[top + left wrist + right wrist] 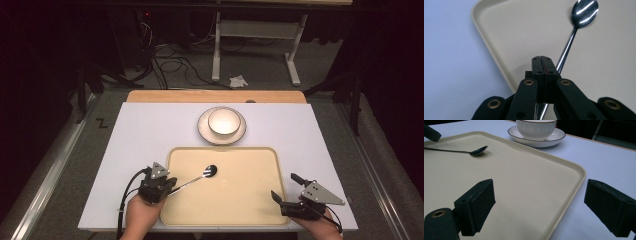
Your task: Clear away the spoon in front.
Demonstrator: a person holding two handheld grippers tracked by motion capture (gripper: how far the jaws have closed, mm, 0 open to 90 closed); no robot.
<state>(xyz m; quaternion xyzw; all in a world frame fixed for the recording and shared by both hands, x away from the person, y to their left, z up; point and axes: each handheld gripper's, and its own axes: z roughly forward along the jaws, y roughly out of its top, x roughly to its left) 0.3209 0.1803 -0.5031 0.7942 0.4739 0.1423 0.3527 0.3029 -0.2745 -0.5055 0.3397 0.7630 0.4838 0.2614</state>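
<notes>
Jaws first: in the left gripper view your left gripper (541, 58) has its two black jaws pressed together at mid-frame, and the handle of the spoon (584, 12) runs out from beside and beneath them toward the upper right, where the shiny bowl of the spoon sits; whether the pads actually pinch the handle or merely lie over it cannot be told from these pictures. In the high view that same gripper (171, 184) sits at the lower left, just at the left rim of the tray (250, 210), with the spoon (210, 171) slanting up and right from it so its dark bowl lies over the tray's upper middle. Your right gripper (539, 205) stands with its jaws wide apart and nothing between them, one pad at the lower left of its view over the tray (571, 165) and the other at the lower right over the white table (604, 157), the tray's edge passing between them. In the high view the right gripper (286, 187) rests at the lower right corner of the tray. Farther out, a white cup (223, 121) stands on a saucer (205, 131) above the tray's top edge, apart from it, on the white table (145, 135).
</notes>
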